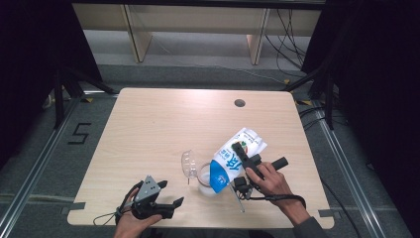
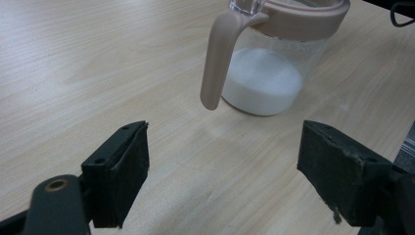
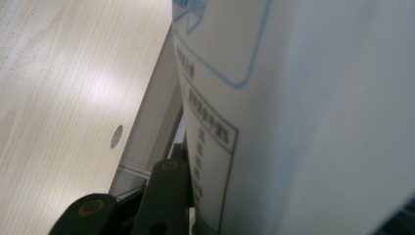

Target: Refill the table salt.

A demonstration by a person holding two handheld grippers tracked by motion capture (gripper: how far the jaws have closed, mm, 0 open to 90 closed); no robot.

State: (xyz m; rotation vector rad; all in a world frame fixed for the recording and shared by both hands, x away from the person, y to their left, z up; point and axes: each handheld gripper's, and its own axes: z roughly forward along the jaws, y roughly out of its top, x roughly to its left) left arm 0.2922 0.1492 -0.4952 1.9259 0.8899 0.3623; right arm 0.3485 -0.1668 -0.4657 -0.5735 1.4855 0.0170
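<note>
A: What's the R gripper [image 1: 246,166] doing?

B: I've got it clamped on the milk carton [image 1: 233,158], tipped over the clear jug [image 1: 204,179], blue end down at the jug's rim. In the right gripper view the carton [image 3: 303,117] sits pressed against my one visible jaw; the far jaw's hidden behind it.

A: And the jug?

B: On the wooden table [image 1: 158,124], near the front edge, just left of my R hand [image 1: 272,181]. Its clear lid [image 1: 188,163] stands flipped up on the jug's left. White milk sits in the bottom, well below the rim, seen in the left gripper view. Beige handle [image 2: 218,58] and beige rim band [image 2: 313,19] on the jug [image 2: 274,73].

A: L gripper [image 1: 161,196]?

B: Jaws wide apart, holding nothing, low over the table to the jug's left and nearer me. In its own view the L gripper [image 2: 222,166] points at the jug, handle facing it, not touching.

A: Anything else?

B: Round cable hole [image 1: 239,103] in the table, far side of the jug.
</note>
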